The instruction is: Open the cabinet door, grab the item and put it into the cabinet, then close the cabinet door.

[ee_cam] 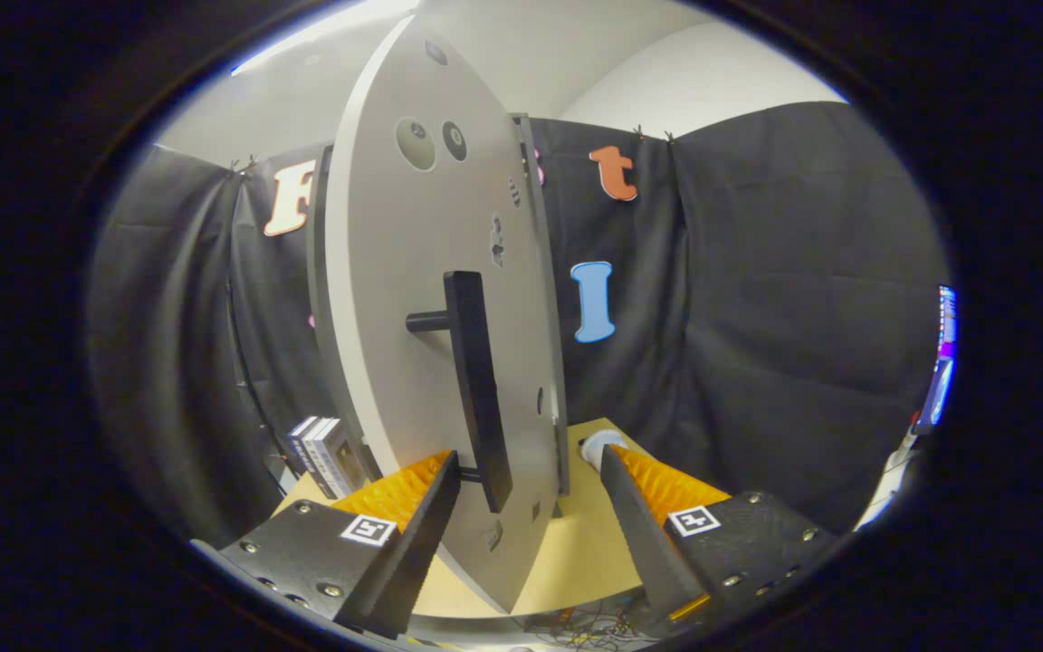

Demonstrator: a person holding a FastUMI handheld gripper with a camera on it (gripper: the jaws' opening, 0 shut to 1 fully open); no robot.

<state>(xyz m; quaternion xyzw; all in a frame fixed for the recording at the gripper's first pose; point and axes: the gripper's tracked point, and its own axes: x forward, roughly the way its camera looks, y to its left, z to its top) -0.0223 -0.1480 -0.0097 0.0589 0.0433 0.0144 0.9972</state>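
Note:
A grey cabinet door (395, 362) stands swung out toward me, nearly edge-on, with a long black bar handle (476, 380) on its face. My gripper (531, 455) is open, and the handle's lower end hangs between the fingers, close to the left one; neither finger presses on it. The door's lower edge also runs between the fingers. Behind the door I see the front edge of the grey cabinet (547, 326). A small white item (596, 444) lies on the tan table (580, 543) just past the right fingertip, partly hidden by it.
Two small boxes (322, 457) stand upright at the table's left edge, beyond the left finger and beside the door. Black cloth walls close in behind and on both sides. A lit screen (942, 362) glows far right. Cables hang below the table's front edge.

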